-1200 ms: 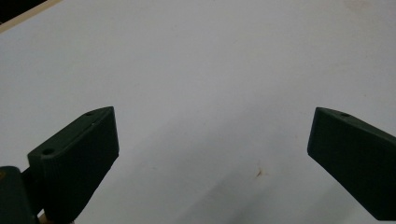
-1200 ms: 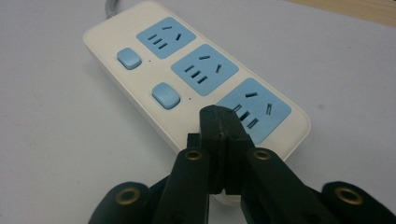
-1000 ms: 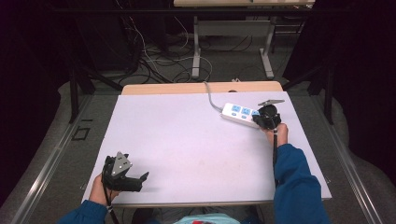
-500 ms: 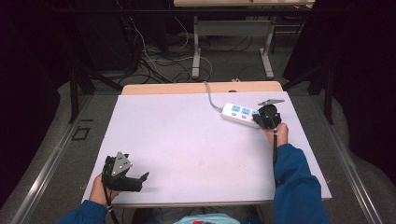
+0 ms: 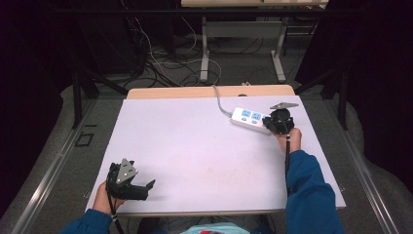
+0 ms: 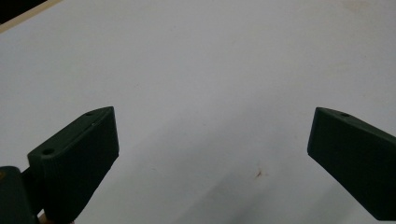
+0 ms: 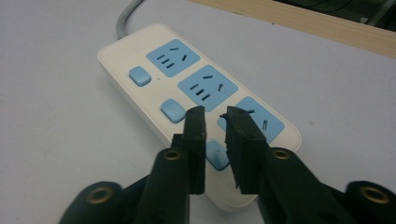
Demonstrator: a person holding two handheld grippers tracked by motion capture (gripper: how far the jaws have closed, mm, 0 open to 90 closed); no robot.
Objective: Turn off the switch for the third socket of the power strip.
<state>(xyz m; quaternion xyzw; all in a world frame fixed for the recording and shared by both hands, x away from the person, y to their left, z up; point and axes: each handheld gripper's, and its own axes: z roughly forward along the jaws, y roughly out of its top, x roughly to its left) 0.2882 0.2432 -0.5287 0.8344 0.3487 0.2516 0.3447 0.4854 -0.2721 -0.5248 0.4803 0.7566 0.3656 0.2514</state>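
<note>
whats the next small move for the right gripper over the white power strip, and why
Probably lift the right gripper slightly off the white power strip with blue sockets. Its jaws have just been opening, a narrow gap shows between them with nothing in it, and they sit right above the nearest small blue switch, so any press looks finished. The left gripper rests open, far off.

The left gripper (image 6: 210,163) holds its jaws wide over the white table (image 6: 210,70).

The high view looks steeply down on the table (image 5: 195,141); both gripper views skim it closely, one facing the power strip (image 7: 196,98).
</note>
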